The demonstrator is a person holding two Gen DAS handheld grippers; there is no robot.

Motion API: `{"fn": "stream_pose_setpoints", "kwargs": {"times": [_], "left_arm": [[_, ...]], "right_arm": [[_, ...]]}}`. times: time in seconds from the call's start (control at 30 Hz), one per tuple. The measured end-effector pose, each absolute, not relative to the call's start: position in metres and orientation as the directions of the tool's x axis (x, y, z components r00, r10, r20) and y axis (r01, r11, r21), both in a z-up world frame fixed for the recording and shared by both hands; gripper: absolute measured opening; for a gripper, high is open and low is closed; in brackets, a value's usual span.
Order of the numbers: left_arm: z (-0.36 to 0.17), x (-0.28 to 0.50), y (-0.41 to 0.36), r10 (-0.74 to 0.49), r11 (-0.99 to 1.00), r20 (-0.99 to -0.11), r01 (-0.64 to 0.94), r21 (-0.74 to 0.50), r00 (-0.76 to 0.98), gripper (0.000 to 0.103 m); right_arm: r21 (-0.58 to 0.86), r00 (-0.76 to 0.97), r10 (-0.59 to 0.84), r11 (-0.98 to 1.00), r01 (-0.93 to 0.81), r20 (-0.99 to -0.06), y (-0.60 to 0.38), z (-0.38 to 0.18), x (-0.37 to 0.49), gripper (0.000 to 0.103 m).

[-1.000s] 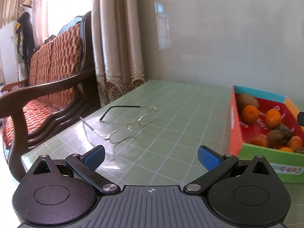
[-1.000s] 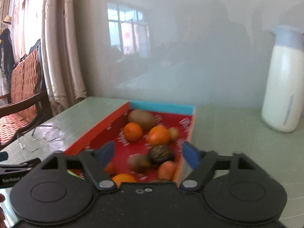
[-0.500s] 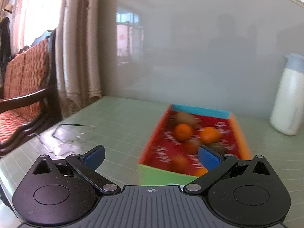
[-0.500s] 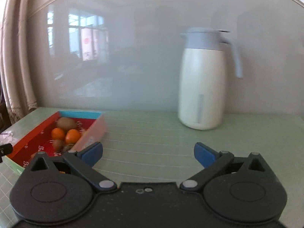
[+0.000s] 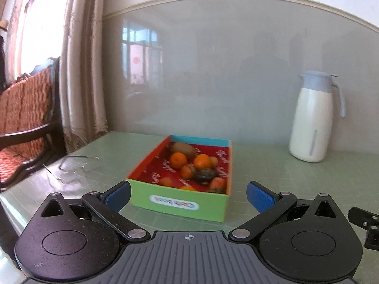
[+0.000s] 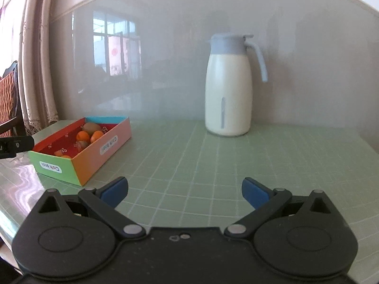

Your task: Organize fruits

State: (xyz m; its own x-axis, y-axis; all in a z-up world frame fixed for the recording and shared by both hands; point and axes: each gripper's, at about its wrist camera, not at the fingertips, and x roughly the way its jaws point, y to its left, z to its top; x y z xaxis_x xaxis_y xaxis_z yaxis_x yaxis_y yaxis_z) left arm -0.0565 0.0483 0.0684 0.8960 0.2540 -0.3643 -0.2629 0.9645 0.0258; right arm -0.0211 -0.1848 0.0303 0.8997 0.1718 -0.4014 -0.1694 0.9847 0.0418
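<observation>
A colourful cardboard box (image 5: pixel 176 203) with a green front and red lining stands on the green tiled table. It holds several small oranges (image 5: pixel 178 160), a kiwi (image 5: pixel 182 148) and darker fruit (image 5: pixel 205 175). My left gripper (image 5: pixel 188 196) is open, close in front of the box, with nothing between its blue pads. In the right wrist view the same box (image 6: pixel 78 151) lies at the far left. My right gripper (image 6: pixel 184 190) stands open over bare table, empty, to the right of the box.
A white jug with a pale blue lid and handle (image 6: pixel 228 90) stands by the glossy wall at the back right. A pair of glasses (image 5: pixel 71 168) lies left of the box. A wooden chair with an orange cushion (image 5: pixel 21 123) and curtains are beyond the table's left edge.
Both views have swung to the right. The box went from the left wrist view's right edge to its centre, and from the right wrist view's centre to its far left. The right jaws widened.
</observation>
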Motion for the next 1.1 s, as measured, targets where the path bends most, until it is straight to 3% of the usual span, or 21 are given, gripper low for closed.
{"fn": "stream_pose_setpoints", "kwargs": {"times": [0.13, 0.27, 0.63, 0.8, 1.1], "left_arm": [[0.067, -0.070, 0.036, 0.260, 0.966, -0.351, -0.240, 0.102, 0.899, 0.103], [0.061, -0.080, 0.042, 0.241, 0.971, -0.376, -0.221, 0.096, 0.895, 0.103], [0.050, -0.061, 0.058, 0.240, 0.969, -0.370, -0.241, 0.044, 0.898, 0.103], [0.050, -0.071, 0.061, 0.273, 0.961, -0.329, -0.272, 0.049, 0.904, 0.103], [0.048, -0.074, 0.076, 0.276, 0.956, -0.348, -0.294, 0.002, 0.896, 0.103]], "right_arm": [[0.084, 0.904, 0.141, 0.990, -0.117, -0.403, -0.202, 0.028, -0.028, 0.103], [0.200, 0.917, 0.148, 0.977, -0.077, -0.370, -0.216, 0.032, -0.037, 0.103], [0.049, 0.919, 0.188, 0.982, -0.182, -0.345, -0.167, 0.025, -0.013, 0.103], [0.063, 0.927, 0.189, 0.982, -0.179, -0.322, -0.167, 0.023, -0.020, 0.103], [0.066, 0.926, 0.178, 0.984, -0.166, -0.333, -0.164, 0.020, -0.016, 0.103]]}}
